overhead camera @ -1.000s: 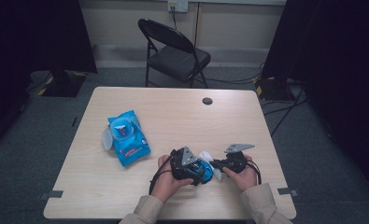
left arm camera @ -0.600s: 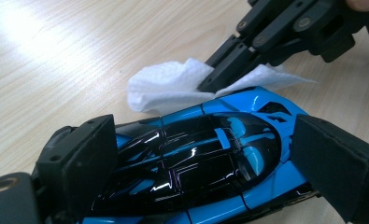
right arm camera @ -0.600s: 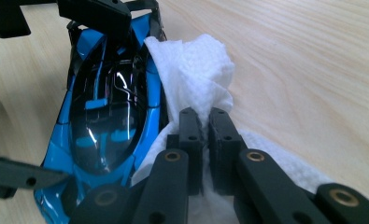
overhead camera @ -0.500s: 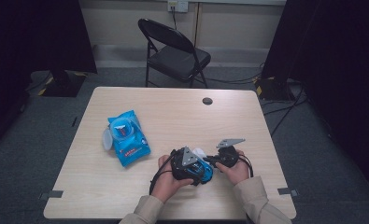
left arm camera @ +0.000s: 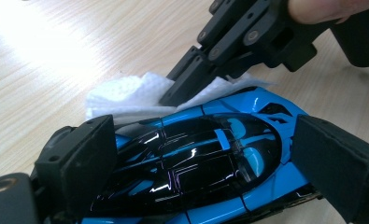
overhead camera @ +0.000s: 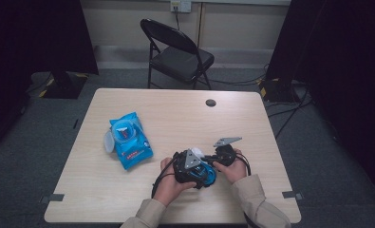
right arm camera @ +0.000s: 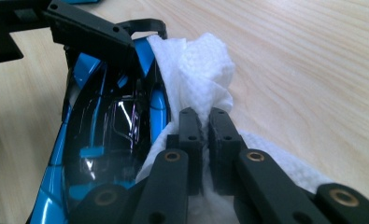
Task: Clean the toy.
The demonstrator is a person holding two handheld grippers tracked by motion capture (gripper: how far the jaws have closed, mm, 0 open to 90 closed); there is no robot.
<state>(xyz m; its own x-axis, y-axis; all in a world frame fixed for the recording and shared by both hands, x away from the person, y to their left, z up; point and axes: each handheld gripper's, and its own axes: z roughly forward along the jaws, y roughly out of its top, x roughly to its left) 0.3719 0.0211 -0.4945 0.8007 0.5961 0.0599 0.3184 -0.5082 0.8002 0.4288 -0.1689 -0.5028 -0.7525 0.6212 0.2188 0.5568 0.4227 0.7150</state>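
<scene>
Wipe point(right arm camera: 205, 70) pinched; car point(left arm camera: 196, 158) clamped, seemingly.

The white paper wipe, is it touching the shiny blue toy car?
Touching. In the right gripper view the white paper wipe, pinched by the right gripper, presses against the side of the shiny blue toy car.

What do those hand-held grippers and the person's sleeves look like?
Each hand-held gripper, left and right, is black, built from jointed bars with round brass-coloured pivots. The left one's pads are broad black blocks; the right one's fingertips are slim. A grey three-cornered plate tops each, a black cable trails off, and the sleeves are beige.
</scene>
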